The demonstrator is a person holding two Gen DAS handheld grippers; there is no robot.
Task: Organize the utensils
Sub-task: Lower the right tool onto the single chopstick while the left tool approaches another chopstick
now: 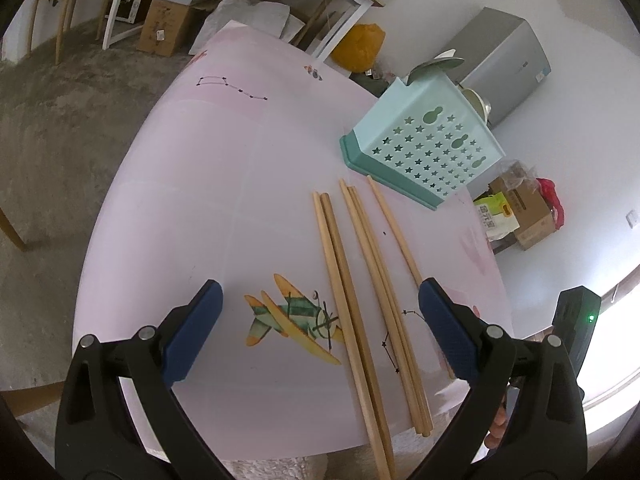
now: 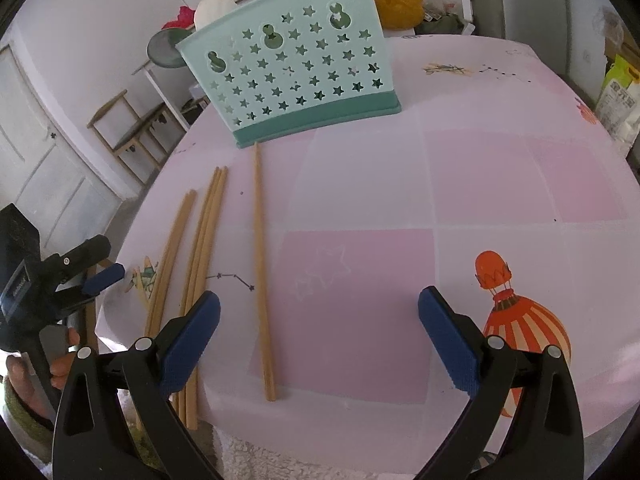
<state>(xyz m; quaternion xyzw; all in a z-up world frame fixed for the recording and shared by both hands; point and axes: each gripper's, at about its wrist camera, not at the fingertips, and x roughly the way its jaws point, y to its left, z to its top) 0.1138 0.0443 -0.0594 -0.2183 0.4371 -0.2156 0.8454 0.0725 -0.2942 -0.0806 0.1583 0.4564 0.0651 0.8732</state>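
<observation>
- Chopsticks of pale wood (image 1: 352, 300) lie flat on the pink patterned tablecloth (image 1: 224, 184), their far tips pointing toward the holder; their near ends reach the table's front edge.
- From the left wrist view they fall into three groups: a touching pair on the left, a tight bundle (image 1: 384, 292) in the middle, and a single stick (image 1: 394, 232) on the right.
- In the right wrist view that single chopstick (image 2: 262, 272) lies apart from the others, its far tip just beside the holder's base.
- Mint-green plastic utensil holder with star-shaped cut-outs and a darker teal base (image 2: 292, 68) stands upright at the far side of the cloth; spoon-like shapes show above its rim.
- Left gripper (image 1: 320, 332), black with blue pads, is spread wide and empty, hovering over the near ends of the chopsticks.
- Right gripper (image 2: 320, 340) is likewise spread wide, holding nothing, above the bare cloth beside the single stick.
- An orange striped balloon print (image 2: 516, 320) sits by the right gripper's right finger.
</observation>
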